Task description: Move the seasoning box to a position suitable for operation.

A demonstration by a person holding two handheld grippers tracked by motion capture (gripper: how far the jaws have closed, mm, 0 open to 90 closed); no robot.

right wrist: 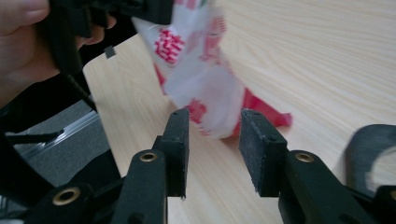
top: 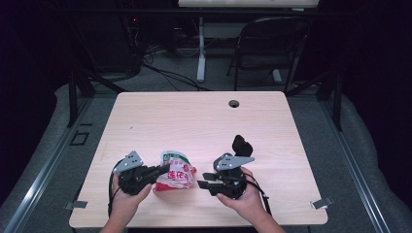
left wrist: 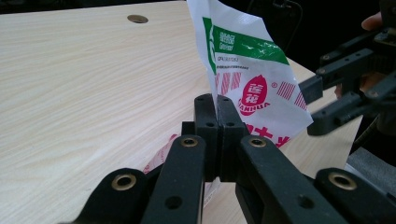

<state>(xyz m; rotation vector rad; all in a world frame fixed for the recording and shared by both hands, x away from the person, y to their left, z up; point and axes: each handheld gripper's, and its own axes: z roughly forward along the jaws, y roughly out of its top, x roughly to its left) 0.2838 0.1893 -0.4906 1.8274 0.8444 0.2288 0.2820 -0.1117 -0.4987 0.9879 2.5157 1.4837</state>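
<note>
- A pale wooden desk (top: 204,121) stands on grey floor (top: 316,116).
- A dark folding chair (top: 269,46) stands beyond it.
- The surroundings are dark.

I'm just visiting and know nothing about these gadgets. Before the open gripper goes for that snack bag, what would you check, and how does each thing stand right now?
1. Left gripper holds the bag firmly: ok, its jaws are shut on the bag's edge.
2. Right gripper is ready to take hold: ok, its jaws stand apart.
3. Right gripper is lined up with the bag: ok, the bag's lower end sits just beyond the gap in the right gripper view.
4. Bag is lifted off the table: cannot tell, its bottom looks close to the wood.
5. Black object stays out of the way: ok, it lies beyond the right gripper.
6. Bag is sealed: cannot tell.
</note>
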